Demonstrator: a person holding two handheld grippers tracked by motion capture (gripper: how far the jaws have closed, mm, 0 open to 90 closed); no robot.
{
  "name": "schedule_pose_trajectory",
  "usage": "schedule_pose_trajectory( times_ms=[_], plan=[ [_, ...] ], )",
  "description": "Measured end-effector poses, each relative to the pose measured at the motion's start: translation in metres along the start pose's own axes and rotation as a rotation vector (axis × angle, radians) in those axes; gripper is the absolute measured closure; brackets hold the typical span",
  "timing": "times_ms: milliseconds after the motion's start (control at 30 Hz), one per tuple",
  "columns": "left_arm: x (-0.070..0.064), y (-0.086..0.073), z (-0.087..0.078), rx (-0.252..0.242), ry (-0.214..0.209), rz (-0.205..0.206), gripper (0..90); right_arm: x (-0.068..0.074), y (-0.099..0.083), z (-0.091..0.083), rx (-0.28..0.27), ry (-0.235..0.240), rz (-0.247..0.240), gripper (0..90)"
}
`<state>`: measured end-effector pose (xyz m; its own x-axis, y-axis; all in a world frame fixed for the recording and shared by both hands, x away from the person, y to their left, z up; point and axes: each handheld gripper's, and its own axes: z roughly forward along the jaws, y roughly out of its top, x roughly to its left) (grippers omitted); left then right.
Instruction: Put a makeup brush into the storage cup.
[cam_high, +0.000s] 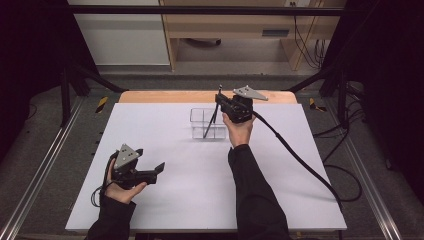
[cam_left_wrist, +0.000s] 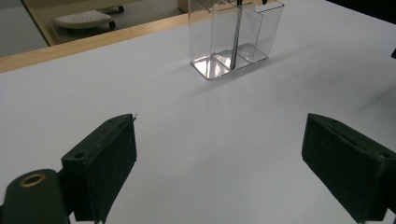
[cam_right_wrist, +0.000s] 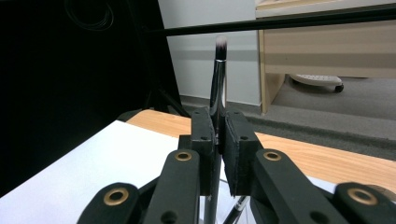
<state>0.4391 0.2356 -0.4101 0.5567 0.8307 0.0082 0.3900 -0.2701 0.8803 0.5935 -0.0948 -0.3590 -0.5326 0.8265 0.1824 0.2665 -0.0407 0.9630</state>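
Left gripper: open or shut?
Open. In the left gripper view the left gripper has its two black jaws wide apart, bare white table between them.

In the right gripper view the closed jaws cover the middle of the brush (cam_right_wrist: 218, 74) and the frame's lower edge cuts off its bottom end, while in the left gripper view the top edge crops the clear organizer (cam_left_wrist: 233, 37).

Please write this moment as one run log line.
right gripper: shut on brush, over organizer | left gripper: open, idle on table
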Motion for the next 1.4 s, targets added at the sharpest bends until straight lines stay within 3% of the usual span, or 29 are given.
schedule_pose_trajectory(
  times_ms=[500, 1400],
  plan=[
    [-0.001, -0.001, 0.001, 0.006, -0.001, 0.003, 9.6, -0.003, -0.004, 0.013, 0.003, -0.002, 0.006, 84.0],
    [-0.001, -0.001, 0.000, 0.003, -0.001, 0.004, 9.7, 0.000, -0.027, 0.029, 0.091, -0.014, -0.012, 83.9]
  ],
)
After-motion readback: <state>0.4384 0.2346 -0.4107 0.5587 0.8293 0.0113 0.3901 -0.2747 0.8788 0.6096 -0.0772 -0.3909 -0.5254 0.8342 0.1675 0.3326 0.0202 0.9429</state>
